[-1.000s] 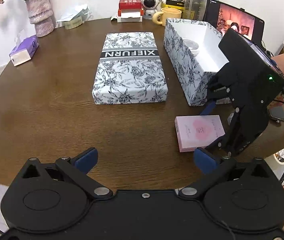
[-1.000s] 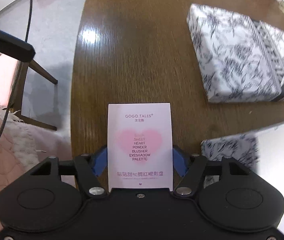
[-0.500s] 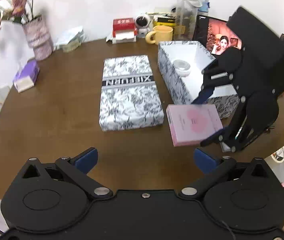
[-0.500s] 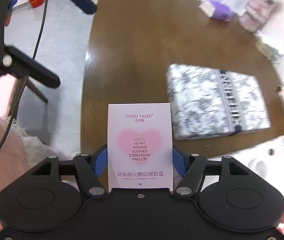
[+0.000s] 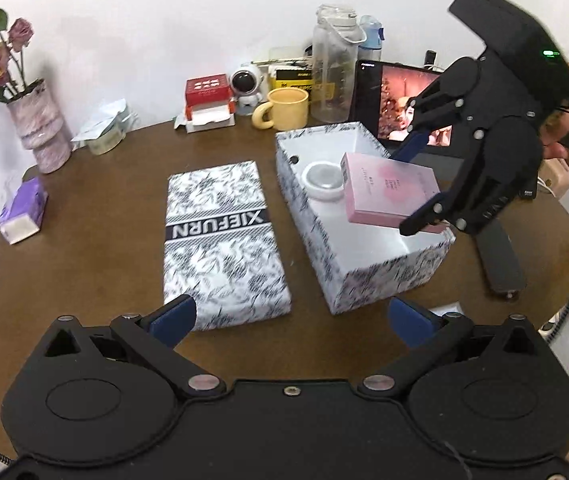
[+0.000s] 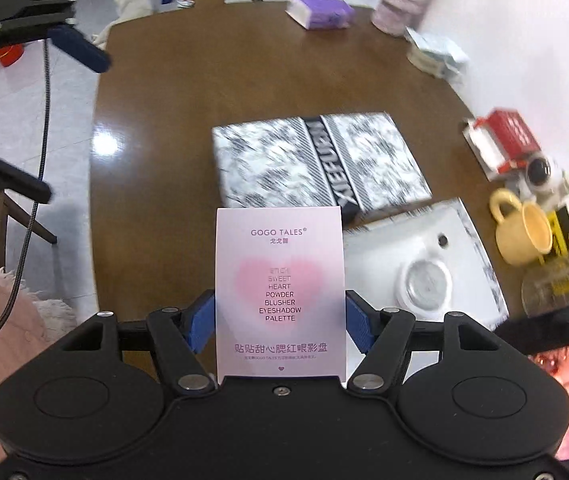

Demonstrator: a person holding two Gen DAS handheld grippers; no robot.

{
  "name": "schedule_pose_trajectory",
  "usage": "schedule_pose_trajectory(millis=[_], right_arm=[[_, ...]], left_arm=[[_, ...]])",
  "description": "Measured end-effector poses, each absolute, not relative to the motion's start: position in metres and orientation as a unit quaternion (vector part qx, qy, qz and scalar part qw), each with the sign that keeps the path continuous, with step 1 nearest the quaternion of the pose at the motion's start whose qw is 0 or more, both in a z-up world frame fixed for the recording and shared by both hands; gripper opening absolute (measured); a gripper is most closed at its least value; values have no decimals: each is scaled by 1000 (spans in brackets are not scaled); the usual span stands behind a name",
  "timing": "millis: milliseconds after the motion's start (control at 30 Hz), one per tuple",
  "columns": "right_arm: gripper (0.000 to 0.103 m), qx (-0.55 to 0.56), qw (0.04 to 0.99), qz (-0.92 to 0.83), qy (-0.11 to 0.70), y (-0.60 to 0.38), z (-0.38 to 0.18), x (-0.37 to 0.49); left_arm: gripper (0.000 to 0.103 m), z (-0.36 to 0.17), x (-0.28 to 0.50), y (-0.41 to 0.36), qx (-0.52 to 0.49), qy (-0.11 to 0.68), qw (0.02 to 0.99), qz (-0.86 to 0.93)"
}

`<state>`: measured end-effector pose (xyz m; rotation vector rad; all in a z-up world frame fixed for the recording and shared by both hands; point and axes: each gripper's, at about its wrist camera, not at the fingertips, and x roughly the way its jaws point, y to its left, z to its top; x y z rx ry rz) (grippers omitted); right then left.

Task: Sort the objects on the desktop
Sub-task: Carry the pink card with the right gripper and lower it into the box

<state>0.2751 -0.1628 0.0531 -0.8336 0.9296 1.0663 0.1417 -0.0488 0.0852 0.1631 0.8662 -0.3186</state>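
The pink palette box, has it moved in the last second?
Yes. The pink palette box, clamped in the right hand-held gripper, rose from the table and now hangs over the open patterned box.

Left wrist cam looks from the near edge toward the wall; right wrist cam faces across from the side, closer. Both catch the lid (image 5: 224, 240) (image 6: 320, 160) and open box (image 5: 364, 248) (image 6: 424, 240).

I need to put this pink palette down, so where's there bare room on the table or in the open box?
Inside the open box, the near half, in front of the round tin, is bare. On the table, a wide patch lies between the tissue pack and the box lid. The back edge by the yellow mug is crowded.
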Motion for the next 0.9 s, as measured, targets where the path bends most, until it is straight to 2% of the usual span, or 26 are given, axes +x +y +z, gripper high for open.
schedule_pose_trajectory(millis=[167, 633, 900], right_arm=[[69, -382, 670, 466, 434, -173, 31, 319], [69, -458, 570, 511, 453, -150, -82, 380], [69, -474, 552, 518, 449, -146, -107, 395]], left_arm=[[103, 82, 162, -59, 68, 424, 890, -153], [103, 47, 215, -74, 38, 480, 870, -108], [103, 35, 225, -75, 33, 502, 860, -80]])
